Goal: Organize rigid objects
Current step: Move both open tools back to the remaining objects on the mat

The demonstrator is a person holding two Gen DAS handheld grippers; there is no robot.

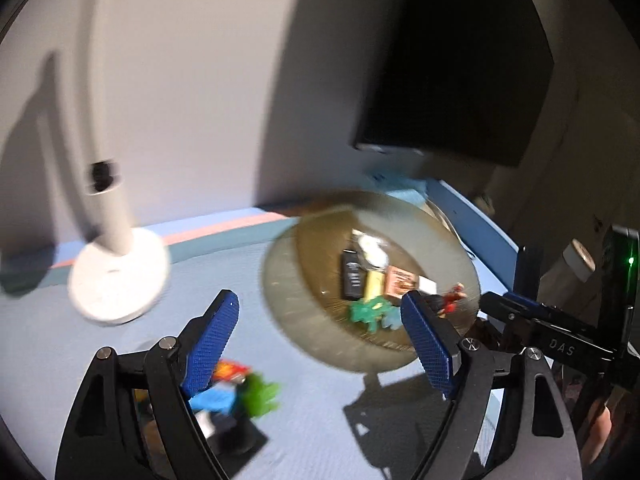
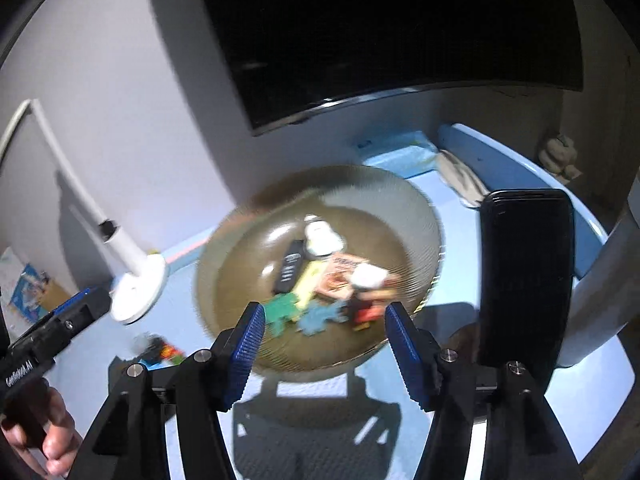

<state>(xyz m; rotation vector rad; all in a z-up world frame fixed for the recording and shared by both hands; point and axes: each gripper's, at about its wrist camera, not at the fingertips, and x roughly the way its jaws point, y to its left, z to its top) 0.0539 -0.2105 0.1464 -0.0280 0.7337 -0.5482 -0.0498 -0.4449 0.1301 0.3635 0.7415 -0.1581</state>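
Note:
A brownish glass bowl [image 1: 280, 280] [image 2: 400, 208] stands on the blue mat. It holds a black bar [image 2: 289, 266], a white piece [image 2: 320, 236], an orange box [image 2: 340, 276], green [image 2: 280, 310] and blue [image 2: 320, 318] flat figures and a red figure [image 2: 368, 308]. My right gripper [image 2: 325, 310] hangs open over the bowl's near rim, nothing pressed between its pads. My left gripper [image 1: 320, 300] is open beside the bowl's left side, holding nothing. By its left finger lie loose pieces: a green figure [image 1: 262, 394], a blue piece [image 1: 212, 400] and an orange packet [image 1: 230, 370].
A white lamp base [image 1: 120, 280] [image 2: 138, 288] stands left of the bowl. A black phone [image 2: 524, 280] stands upright at the right. A dark screen [image 2: 380, 40] hangs on the wall behind, with a light blue box [image 2: 396, 150] below it. A hand [image 2: 52, 440] holds the left gripper.

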